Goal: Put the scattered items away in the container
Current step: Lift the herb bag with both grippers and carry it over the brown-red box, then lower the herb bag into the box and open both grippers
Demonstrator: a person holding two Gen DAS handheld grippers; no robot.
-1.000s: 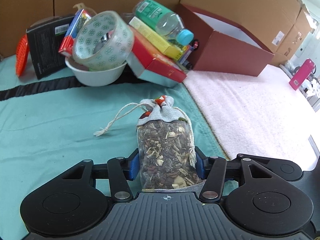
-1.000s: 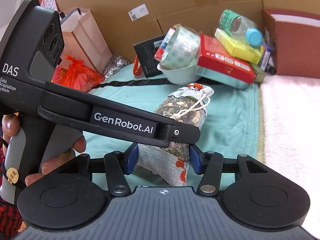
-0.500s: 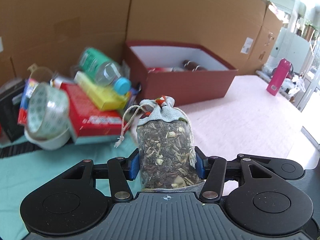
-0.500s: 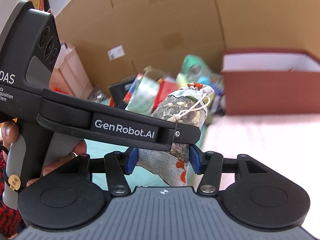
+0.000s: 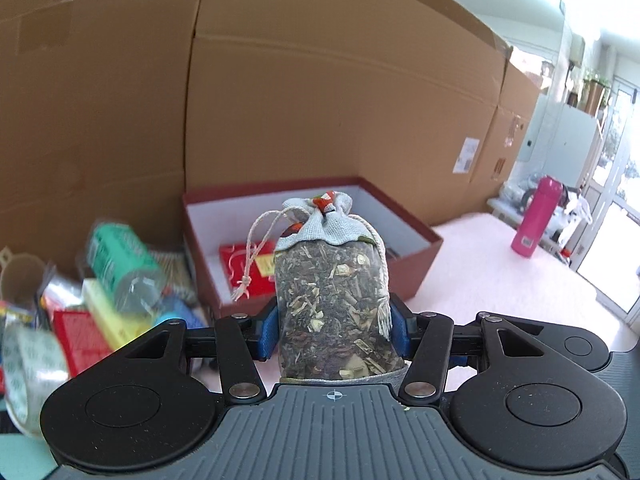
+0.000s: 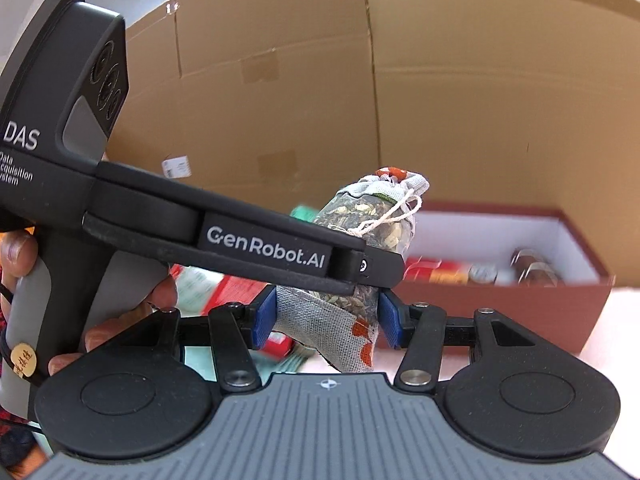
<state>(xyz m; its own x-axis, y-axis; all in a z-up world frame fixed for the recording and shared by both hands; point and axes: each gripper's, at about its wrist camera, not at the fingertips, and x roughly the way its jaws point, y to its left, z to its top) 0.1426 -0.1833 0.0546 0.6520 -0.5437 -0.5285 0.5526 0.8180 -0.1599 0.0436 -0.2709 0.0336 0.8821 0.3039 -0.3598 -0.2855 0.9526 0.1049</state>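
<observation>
Burlap-topped, mesh-fronted drawstring pouch of dried herbs [image 5: 334,300] is what I have in both tools at once: my left gripper [image 5: 335,330] is clamped on its lower body, blue pads pressing either flank, and my right gripper [image 6: 326,318] is clamped on its grey fabric bottom end [image 6: 340,332]. From the left wrist view the pouch stands upright between the pads, tied neck on top, string loop [image 5: 256,256] dangling to the left. From the right wrist view its long axis tilts up and to the right, away from the camera, with the left tool's black body [image 6: 200,220] crossing in front of it.

What matters for me now is where the dark red rectangular cardboard box with the white lining [image 5: 424,258] lies: straight ahead of the left gripper, beyond the pouch and lower, open side up. In the right view the box [image 6: 500,292] sits ahead and off to the right. I judge the left tool better lined up for the drop, the near rim being the edge to clear.

Inside, a red packet [image 5: 244,268] occupies the near left part, and small jars [image 6: 532,270] lie along the far right. The white floor between looks free. To the left the blurred heap of a green bottle [image 5: 120,268] and boxes crowds the box's left wall, while the pink cloth [image 5: 500,272] to the right is open.
</observation>
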